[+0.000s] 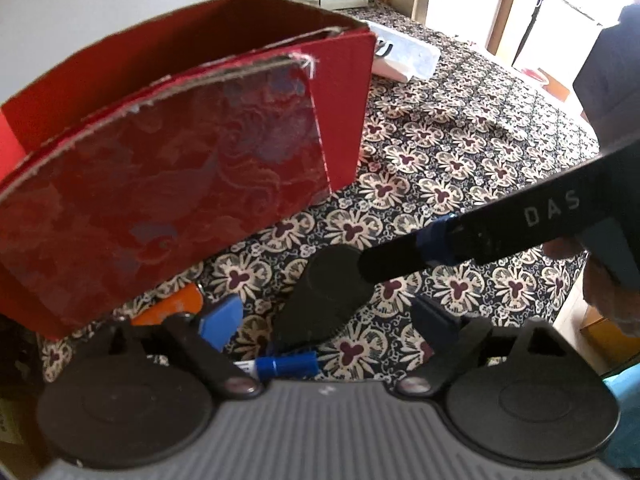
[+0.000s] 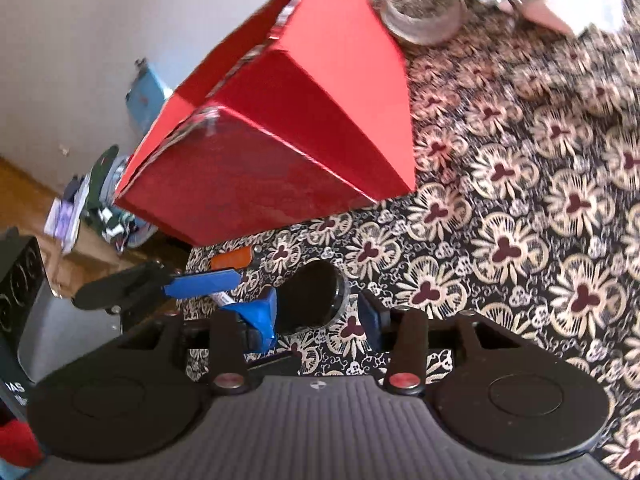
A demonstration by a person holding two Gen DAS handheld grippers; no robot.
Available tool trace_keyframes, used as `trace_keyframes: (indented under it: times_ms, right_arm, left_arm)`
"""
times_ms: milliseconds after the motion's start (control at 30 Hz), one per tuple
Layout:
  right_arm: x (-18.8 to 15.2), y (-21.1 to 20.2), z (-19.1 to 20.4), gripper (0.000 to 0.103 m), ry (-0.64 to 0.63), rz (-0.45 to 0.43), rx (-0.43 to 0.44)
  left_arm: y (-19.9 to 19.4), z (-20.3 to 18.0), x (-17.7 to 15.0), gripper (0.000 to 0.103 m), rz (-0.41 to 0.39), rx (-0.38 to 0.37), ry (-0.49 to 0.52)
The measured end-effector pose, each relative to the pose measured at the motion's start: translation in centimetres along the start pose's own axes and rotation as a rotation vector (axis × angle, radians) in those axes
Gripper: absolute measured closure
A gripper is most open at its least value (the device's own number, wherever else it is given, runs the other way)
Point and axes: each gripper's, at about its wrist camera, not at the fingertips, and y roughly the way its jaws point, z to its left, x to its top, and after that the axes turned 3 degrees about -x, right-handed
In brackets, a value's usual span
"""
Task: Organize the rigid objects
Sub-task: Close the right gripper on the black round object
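Left jaws: the left gripper (image 1: 328,324) stands wide, nothing pressed between its blue pads; a black round-ended object (image 1: 324,296) lies on the cloth in the gap, apparently untouched.
Right jaws: the right gripper (image 2: 320,312) is parted to a middling gap around the same black object (image 2: 312,296); whether its blue-taped finger (image 2: 260,316) touches it I cannot tell.
Just behind the left jaws: a blue-capped marker (image 1: 286,365) lies close under the gripper body.
Beside the left pad: an orange item (image 1: 172,306) sits on the patterned tablecloth (image 1: 460,152), at the foot of the box.
Beyond both jaws: the red cardboard box (image 1: 180,152) stands open-topped, near but apart from the black object.
Step in hand (judged): both grippers are set around the black object, ahead of a pick for the box.
Next move (judged): one pair of jaws should close squarely on the black object while the other clears away, then lift it over the box rim.
Left view only: the right gripper's black finger (image 1: 480,236) reaching in from the right, a hand behind it, and a charger on the far table edge.
Right view only: a glass jar (image 2: 422,8) beyond the box, floor clutter past the table edge, and the left gripper's blue pad (image 2: 200,282).
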Motion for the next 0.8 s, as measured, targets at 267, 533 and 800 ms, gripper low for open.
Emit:
trace_keyframes:
  times_ms: [267, 533, 800]
  right_arm:
    - [-0.5, 0.4, -0.2, 0.072, 0.06, 0.011, 0.013]
    - [-0.2, 1.5, -0.3, 0.073, 0.128, 0.02, 0.054]
    - [0.3, 1.9, -0.5, 0.073, 0.165, 0.048, 0.074]
  left_arm:
    - [1.5, 1.0, -0.1, 0.04, 0.045, -0.036, -0.025]
    - [2.1, 1.1, 0.0, 0.043, 0.034, -0.042, -0.019]
    - [2.2, 1.2, 0.2, 0.058, 0.017, -0.044, -0.06]
